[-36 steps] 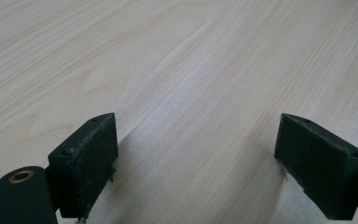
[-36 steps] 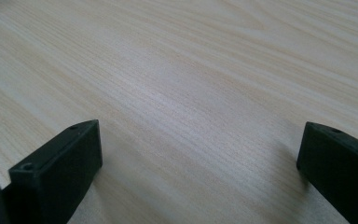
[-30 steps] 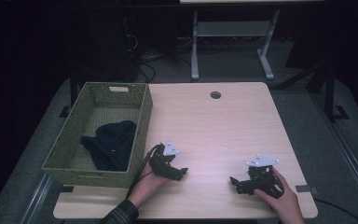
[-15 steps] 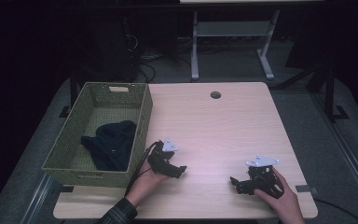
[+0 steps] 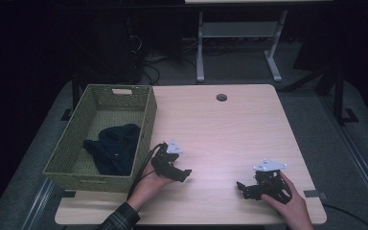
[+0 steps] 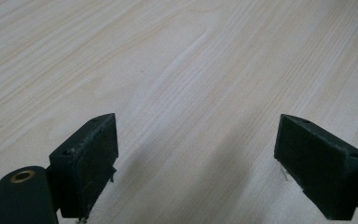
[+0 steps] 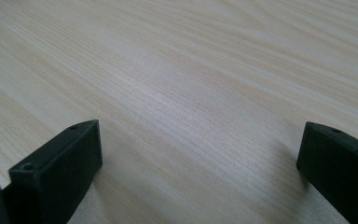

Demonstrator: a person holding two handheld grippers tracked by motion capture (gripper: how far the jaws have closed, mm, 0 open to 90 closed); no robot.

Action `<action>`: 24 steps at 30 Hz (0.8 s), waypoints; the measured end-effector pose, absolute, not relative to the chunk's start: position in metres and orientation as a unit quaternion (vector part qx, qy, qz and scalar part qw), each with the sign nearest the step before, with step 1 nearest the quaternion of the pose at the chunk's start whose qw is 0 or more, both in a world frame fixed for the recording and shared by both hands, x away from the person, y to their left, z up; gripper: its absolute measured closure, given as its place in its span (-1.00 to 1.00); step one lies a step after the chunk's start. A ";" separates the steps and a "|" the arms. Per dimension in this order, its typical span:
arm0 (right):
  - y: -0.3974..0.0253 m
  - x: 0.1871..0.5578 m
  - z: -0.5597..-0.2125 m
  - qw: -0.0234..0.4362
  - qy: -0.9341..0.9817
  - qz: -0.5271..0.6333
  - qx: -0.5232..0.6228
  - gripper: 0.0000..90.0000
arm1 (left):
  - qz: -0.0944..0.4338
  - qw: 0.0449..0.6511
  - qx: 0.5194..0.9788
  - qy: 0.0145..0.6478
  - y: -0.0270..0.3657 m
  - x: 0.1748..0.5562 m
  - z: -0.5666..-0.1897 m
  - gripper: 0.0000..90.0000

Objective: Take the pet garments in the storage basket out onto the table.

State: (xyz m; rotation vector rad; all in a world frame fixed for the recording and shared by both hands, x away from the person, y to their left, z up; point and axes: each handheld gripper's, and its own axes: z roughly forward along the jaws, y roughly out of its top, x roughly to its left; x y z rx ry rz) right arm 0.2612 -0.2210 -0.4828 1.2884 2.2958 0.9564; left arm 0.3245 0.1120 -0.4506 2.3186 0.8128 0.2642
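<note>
Pale wood-grain tabletop carries both tools low near its front edge: the left black two-jaw gripper just beside the green woven basket, the right black two-jaw gripper well apart from it, each with jaws spread wide and empty. A dark crumpled cloth, possibly a garment, lies inside the basket. Reaching in carelessly could snag the left gripper's cable on the basket wall.

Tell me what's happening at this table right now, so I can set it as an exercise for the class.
A person holds a gripper in each hand low over a wooden table. The left gripper sits beside a woven basket with a dark cloth inside. The right gripper is near the table's front right. Both are open and hold nothing.
</note>
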 end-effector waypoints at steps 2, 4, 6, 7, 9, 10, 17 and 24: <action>-0.221 0.261 -0.483 0.170 0.808 0.336 0.453 -1.00 | 0.098 0.332 0.885 0.313 0.113 0.325 -0.449 -0.71; -0.221 0.261 -0.483 0.170 0.808 0.336 0.453 -1.00 | 0.098 0.334 0.884 0.312 0.113 0.325 -0.447 -0.71; -0.221 0.261 -0.483 0.170 0.808 0.336 0.453 -1.00 | 0.096 0.330 0.886 0.311 0.112 0.325 -0.447 -0.71; -0.221 0.261 -0.483 0.170 0.808 0.336 0.453 -1.00 | 0.096 0.330 0.886 0.311 0.112 0.325 -0.447 -0.71; -0.221 0.261 -0.483 0.170 0.808 0.336 0.453 -1.00 | 0.096 0.327 0.888 0.309 0.112 0.326 -0.447 -0.71; -0.221 0.261 -0.483 0.169 0.807 0.336 0.455 -1.00 | 0.095 0.326 0.888 0.310 0.112 0.326 -0.447 -0.71; -0.221 0.261 -0.483 0.168 0.807 0.336 0.455 -1.00 | 0.090 0.326 0.888 0.312 0.111 0.325 -0.442 -0.71; -0.221 0.261 -0.483 0.168 0.807 0.336 0.455 -1.00 | 0.088 0.327 0.888 0.311 0.111 0.326 -0.436 -0.70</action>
